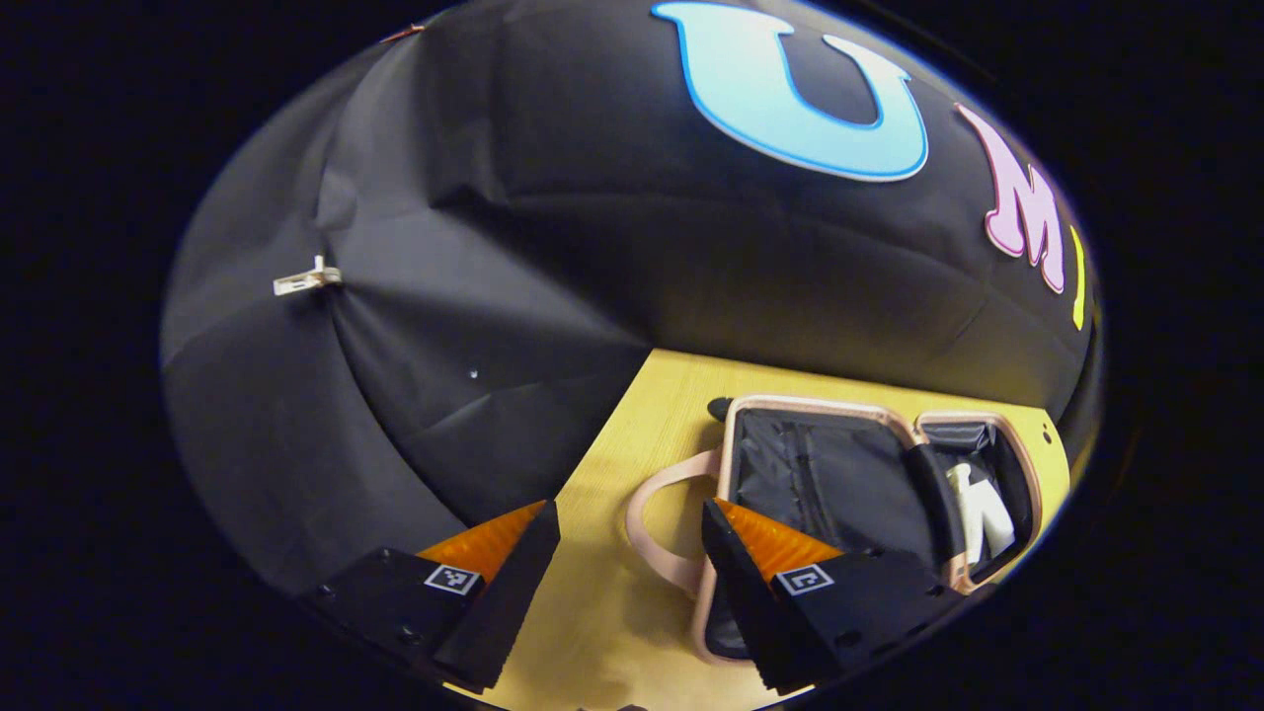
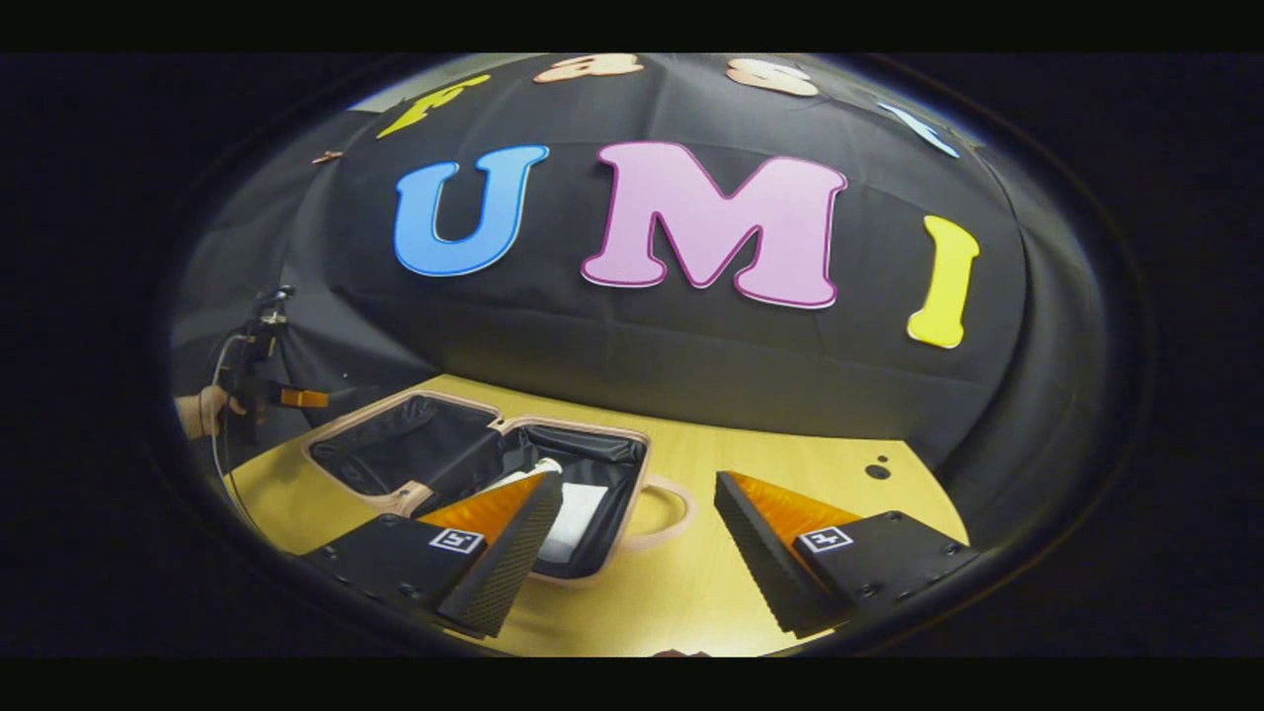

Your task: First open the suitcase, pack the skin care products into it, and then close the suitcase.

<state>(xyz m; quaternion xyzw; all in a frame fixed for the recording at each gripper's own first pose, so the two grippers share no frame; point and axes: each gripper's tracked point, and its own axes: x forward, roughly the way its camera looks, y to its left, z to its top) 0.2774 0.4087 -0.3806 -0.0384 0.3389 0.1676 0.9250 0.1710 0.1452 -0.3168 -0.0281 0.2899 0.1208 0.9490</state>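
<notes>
Suitcase point(image 2: 474, 464) is laid open flat on the table point(image 2: 790, 464), white products point(image 2: 578, 513) packed in one half. Both grippers point(image 1: 627, 583) point(image 2: 637, 553) are held wide apart, gripping nothing. The lid is likely reached soonest by the left one, just before its handle point(image 1: 657, 523).

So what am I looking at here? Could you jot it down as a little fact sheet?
Surface: pale wooden table
Case: small pink-rimmed suitcase with black lining, lying open
Contents: white skin care products in one half
Left gripper: open, empty, above the suitcase handle
Right gripper: open, empty, beside the suitcase
Remaining step: closing the suitcase
</notes>
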